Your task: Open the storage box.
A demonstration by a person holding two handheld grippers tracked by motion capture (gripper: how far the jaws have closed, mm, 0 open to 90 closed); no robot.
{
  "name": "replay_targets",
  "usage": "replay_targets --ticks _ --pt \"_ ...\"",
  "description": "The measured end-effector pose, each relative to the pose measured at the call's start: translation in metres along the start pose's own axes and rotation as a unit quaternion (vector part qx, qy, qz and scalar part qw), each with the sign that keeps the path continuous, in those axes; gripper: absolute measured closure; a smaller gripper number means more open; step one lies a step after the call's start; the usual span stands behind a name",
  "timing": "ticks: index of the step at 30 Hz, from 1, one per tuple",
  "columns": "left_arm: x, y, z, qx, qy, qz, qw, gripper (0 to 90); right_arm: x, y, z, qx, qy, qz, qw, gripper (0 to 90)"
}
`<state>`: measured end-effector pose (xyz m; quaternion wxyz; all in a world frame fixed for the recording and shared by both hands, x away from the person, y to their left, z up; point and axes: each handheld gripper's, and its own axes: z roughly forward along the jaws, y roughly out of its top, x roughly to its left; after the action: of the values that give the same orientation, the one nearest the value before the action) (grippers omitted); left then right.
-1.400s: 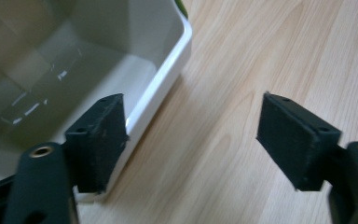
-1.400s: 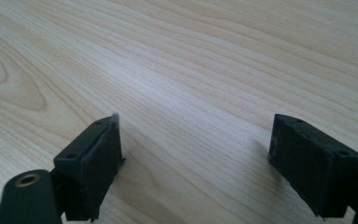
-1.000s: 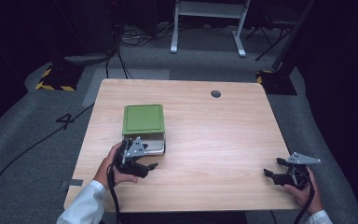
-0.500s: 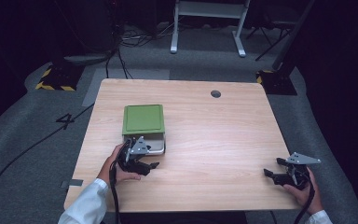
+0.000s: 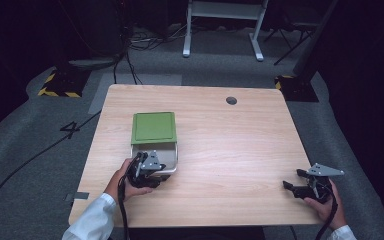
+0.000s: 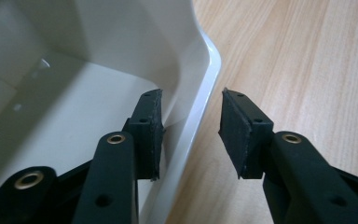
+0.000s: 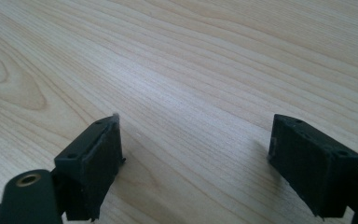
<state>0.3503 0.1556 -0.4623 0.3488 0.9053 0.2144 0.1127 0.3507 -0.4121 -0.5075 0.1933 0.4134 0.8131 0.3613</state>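
Straddling the near wall of the white plastic box [image 6: 135, 42] with the left claw [image 6: 184, 107], one pad inside against the wall, the other outside with a sliver of table [image 5: 240, 150] showing between it and the rim. Having just been closing on that wall, yet not clamping it for now: unclenched, with the rim between the jaws. Sitting toward the left half of the table, box open at its near end, with the green lid [image 5: 153, 127] covering the far part and lying flat on top.

Resting the right claw [image 7: 196, 135] low over bare wood at the near right corner, well apart from the box, jaws spread wide and grasping nothing.

Judging progress: early. Reaching and lining up on the wall looking done; securing the grip and then lifting or dragging the box all remaining. Likely needing the outer pad brought in against the rim before any pull, or risking a slip off the thin plastic edge.
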Motion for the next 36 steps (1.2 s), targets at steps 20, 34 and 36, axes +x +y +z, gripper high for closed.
replay_targets --ticks 20,34,36 --pt "-0.031 -0.009 -0.009 0.018 0.011 0.018 0.9996 65.0 0.000 0.000 0.000 0.000 0.000 0.000 1.0000 17.5" --pt "-0.048 -0.008 -0.012 0.026 0.001 0.028 0.9993 65.2 0.000 0.000 0.000 0.000 0.000 0.000 1.0000 17.5" --pt "-0.049 -0.008 -0.011 0.025 0.000 0.028 0.9993 64.9 0.000 0.000 0.000 0.000 0.000 0.000 1.0000 17.5"
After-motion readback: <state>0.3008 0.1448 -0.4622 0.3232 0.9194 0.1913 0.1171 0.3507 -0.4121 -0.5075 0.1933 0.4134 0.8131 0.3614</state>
